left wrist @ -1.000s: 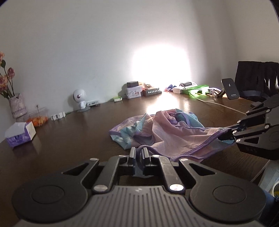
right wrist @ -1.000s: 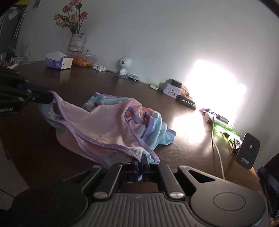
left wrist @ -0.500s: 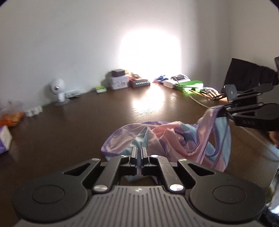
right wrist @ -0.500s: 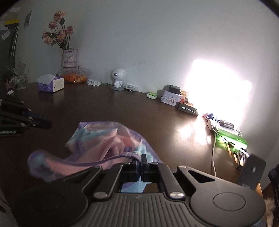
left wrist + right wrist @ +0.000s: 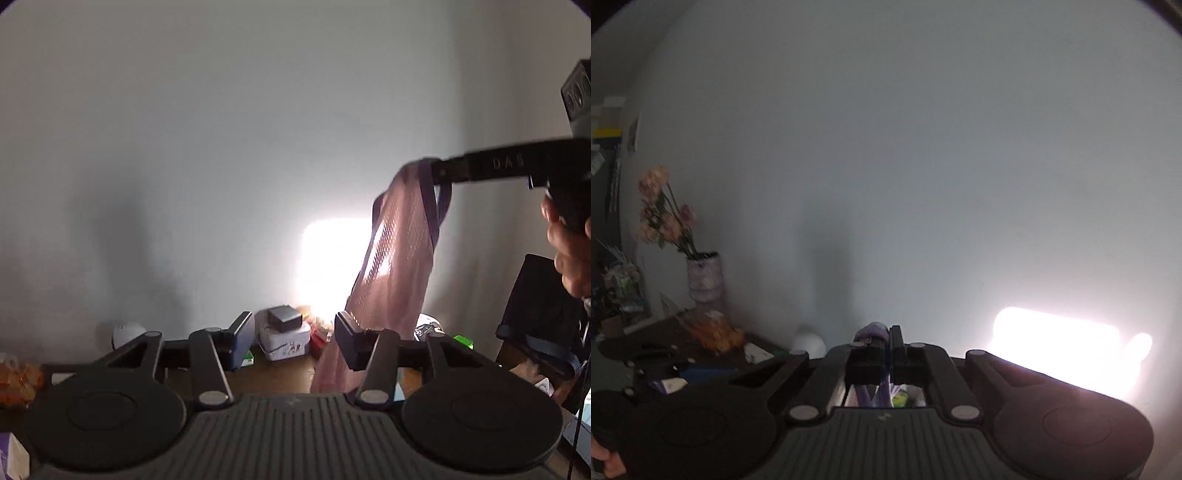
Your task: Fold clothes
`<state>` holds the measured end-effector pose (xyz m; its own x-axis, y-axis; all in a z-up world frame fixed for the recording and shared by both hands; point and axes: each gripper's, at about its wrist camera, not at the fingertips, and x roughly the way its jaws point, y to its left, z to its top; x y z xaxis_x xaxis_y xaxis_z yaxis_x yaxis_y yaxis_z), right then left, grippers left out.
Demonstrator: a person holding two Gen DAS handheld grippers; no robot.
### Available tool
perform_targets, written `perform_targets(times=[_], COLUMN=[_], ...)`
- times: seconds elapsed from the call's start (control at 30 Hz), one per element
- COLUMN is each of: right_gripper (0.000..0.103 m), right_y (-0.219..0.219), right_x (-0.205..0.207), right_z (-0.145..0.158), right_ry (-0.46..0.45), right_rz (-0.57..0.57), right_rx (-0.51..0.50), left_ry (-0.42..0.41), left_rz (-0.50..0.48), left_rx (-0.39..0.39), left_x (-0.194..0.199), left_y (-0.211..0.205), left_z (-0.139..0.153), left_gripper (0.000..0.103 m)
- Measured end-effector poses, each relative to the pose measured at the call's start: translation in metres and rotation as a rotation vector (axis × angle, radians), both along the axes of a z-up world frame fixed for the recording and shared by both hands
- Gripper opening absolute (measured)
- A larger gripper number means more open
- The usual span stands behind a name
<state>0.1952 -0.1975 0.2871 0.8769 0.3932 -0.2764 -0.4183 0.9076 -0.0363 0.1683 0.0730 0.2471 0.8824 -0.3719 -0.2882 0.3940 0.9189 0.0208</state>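
Dangling high off the surface (image 5: 280,373), our pink mesh garment (image 5: 395,258) hangs from the right claw (image 5: 888,338), which is pressed together on a purple-trimmed edge, while the left claw (image 5: 295,332) sits spread wide and empty with the cloth draping just past its right finger. We read this fabric as feather-light, limp and a bit slippery, so it should swing and bunch rather than hold any shape. We'd judge the best hold for the free claw is the bound purple hem, level with the pinched edge, to stretch it flat.
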Motion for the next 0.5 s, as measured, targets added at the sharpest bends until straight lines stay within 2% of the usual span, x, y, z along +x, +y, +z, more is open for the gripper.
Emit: perform_targets(times=[0.07, 0.13, 0.23, 0.3, 0.37, 0.43, 0.5], right_gripper=[0.001, 0.001, 0.001, 0.001, 0.001, 0.001, 0.001], right_y=[-0.006, -0.011, -0.013, -0.002, 0.013, 0.032, 0.046], right_x=[-0.028, -0.057, -0.094, -0.117, -0.13, -0.125, -0.115], right_z=[0.025, 0.05, 0.087, 0.101, 0.103, 0.089, 0.054], right_ry=[-0.057, -0.124, -0.169, -0.213, -0.219, -0.155, -0.076], right_rz=[0.056, 0.072, 0.121, 0.103, 0.056, 0.013, -0.033], right_rx=[0.051, 0.112, 0.207, 0.162, 0.069, -0.047, -0.219], left_ry=[-0.049, -0.088, -0.175, -0.22, -0.239, -0.228, -0.191], left_rz=[0.008, 0.01, 0.003, 0.015, 0.026, 0.022, 0.019], left_rx=[0.005, -0.021, -0.037, -0.033, -0.039, -0.069, -0.104], left_x=[-0.023, -0.046, -0.092, -0.124, -0.15, -0.173, -0.195], left_y=[-0.001, 0.002, -0.002, -0.006, -0.006, -0.004, -0.003], left_z=[0.011, 0.024, 0.04, 0.041, 0.036, 0.025, 0.003], left_gripper=[0.051, 0.055, 0.071, 0.073, 0.073, 0.077, 0.079])
